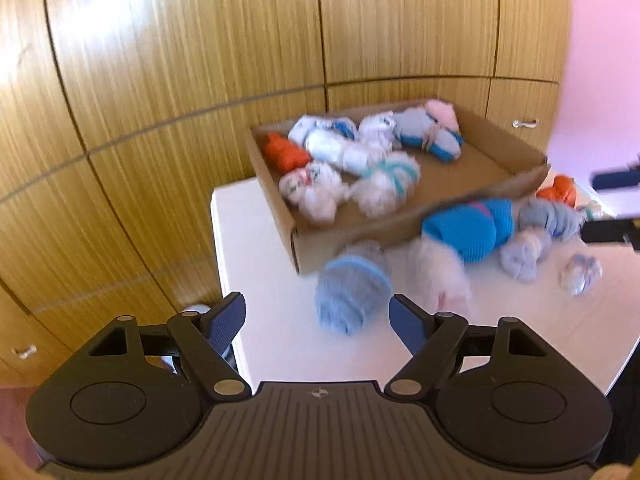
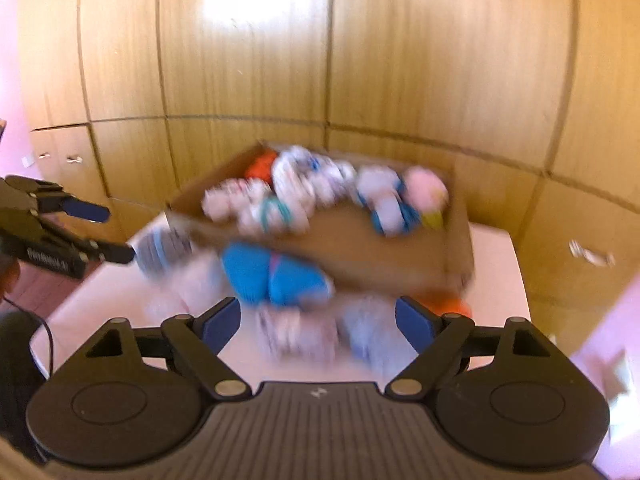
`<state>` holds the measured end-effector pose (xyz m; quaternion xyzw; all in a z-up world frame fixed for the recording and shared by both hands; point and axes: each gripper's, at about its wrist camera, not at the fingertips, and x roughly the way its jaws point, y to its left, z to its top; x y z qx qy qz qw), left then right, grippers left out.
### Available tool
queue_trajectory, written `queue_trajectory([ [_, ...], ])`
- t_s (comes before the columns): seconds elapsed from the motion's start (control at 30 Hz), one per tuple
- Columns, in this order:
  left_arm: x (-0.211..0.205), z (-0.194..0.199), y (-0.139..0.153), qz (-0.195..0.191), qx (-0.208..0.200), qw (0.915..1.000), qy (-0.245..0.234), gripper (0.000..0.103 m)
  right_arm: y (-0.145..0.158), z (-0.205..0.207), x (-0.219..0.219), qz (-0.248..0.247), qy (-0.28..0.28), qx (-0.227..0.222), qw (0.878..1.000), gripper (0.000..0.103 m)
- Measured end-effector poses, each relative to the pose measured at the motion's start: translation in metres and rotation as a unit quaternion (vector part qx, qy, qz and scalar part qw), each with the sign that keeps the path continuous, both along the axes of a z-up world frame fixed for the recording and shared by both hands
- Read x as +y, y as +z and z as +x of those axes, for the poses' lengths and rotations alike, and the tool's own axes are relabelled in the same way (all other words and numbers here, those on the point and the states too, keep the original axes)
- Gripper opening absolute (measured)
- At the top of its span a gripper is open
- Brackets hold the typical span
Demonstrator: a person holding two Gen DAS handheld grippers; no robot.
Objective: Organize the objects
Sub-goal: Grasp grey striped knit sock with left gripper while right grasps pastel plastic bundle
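Note:
A shallow cardboard box (image 1: 516, 148) sits on a white table (image 1: 260, 272) and holds several rolled sock bundles. More bundles lie loose in front of the box: a light blue one (image 1: 350, 292), a bright blue one (image 1: 468, 232), a grey one (image 1: 548, 216) and an orange one (image 1: 560, 190). My left gripper (image 1: 318, 320) is open and empty, just before the light blue bundle. My right gripper (image 2: 318, 322) is open and empty above blurred pale bundles (image 2: 296, 332). The box (image 2: 460, 240) and the bright blue bundle (image 2: 272, 274) lie beyond it. The left gripper (image 2: 116, 236) shows at the left of the right wrist view.
Wooden cabinet doors (image 1: 180, 80) rise close behind the table. A pink wall (image 1: 600, 60) is at the right. The table's left edge (image 1: 216, 248) drops off beside the box. A dark cable (image 2: 44, 332) hangs at the left.

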<state>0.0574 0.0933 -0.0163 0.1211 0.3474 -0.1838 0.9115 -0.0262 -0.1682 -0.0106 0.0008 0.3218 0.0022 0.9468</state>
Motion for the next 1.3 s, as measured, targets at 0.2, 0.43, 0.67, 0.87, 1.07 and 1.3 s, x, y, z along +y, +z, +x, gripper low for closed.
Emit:
queue_trajectory([
  [0.2,-0.001,-0.012,-0.018,0.016,-0.027,0.9995,-0.004,0.083,-0.033,-0.014,0.003,0.008,-0.040,0.007,0.999,0.082],
  [0.43,-0.003,-0.006,-0.025,0.015,-0.033,0.9993,-0.004,0.082,-0.043,-0.016,0.005,0.009,-0.058,0.003,0.998,0.082],
  [0.67,-0.011,0.004,-0.030,0.021,-0.033,0.9992,-0.007,0.083,-0.050,-0.018,0.005,0.011,-0.064,0.008,0.998,0.080],
  [0.87,-0.019,0.010,-0.032,0.021,-0.033,0.9991,-0.013,0.080,-0.054,-0.015,0.006,0.014,-0.065,0.013,0.998,0.072],
  [1.07,-0.023,0.013,-0.034,0.011,-0.020,0.9995,-0.023,0.067,-0.055,-0.016,0.006,0.014,-0.066,0.015,0.998,0.066],
  [1.3,-0.027,0.013,-0.036,0.011,-0.008,0.9996,-0.025,0.051,-0.054,-0.016,0.004,0.017,-0.060,0.015,0.998,0.056],
])
